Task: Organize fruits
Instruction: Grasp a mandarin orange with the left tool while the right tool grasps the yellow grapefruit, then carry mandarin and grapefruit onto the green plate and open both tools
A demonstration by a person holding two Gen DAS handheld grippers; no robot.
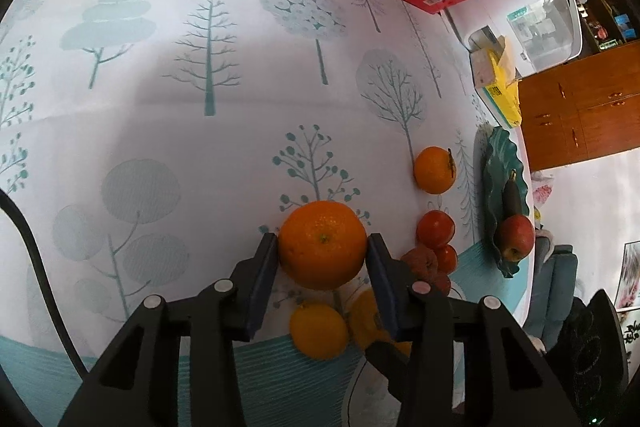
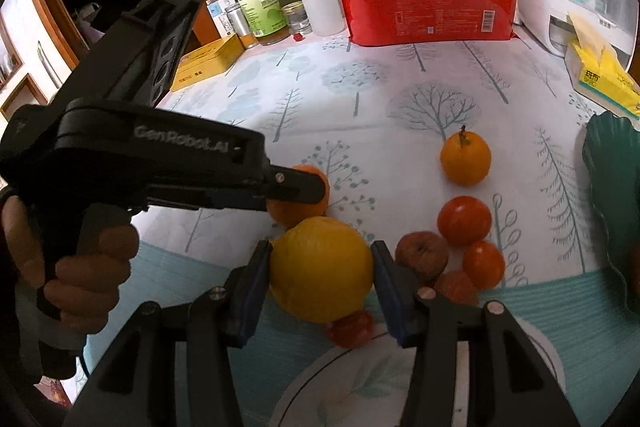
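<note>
We pinch an orange (image 1: 322, 243) in our left gripper (image 1: 322, 259) and a yellow citrus (image 2: 321, 269) in our right gripper (image 2: 321, 277); next, carry both to a plate.

The left black claw (image 1: 322, 253) is clamping a round orange fruit (image 1: 322, 245); the right black claw (image 2: 320, 269) is clamping a round yellow fruit (image 2: 321, 269).

A tree-print cloth covers the counter (image 2: 360, 99). Loose oranges (image 2: 465, 157) and tomatoes (image 2: 464, 221) lie mid-counter; a red packet (image 2: 424, 3) and bottles (image 2: 260, 7) line its far edge.
</note>
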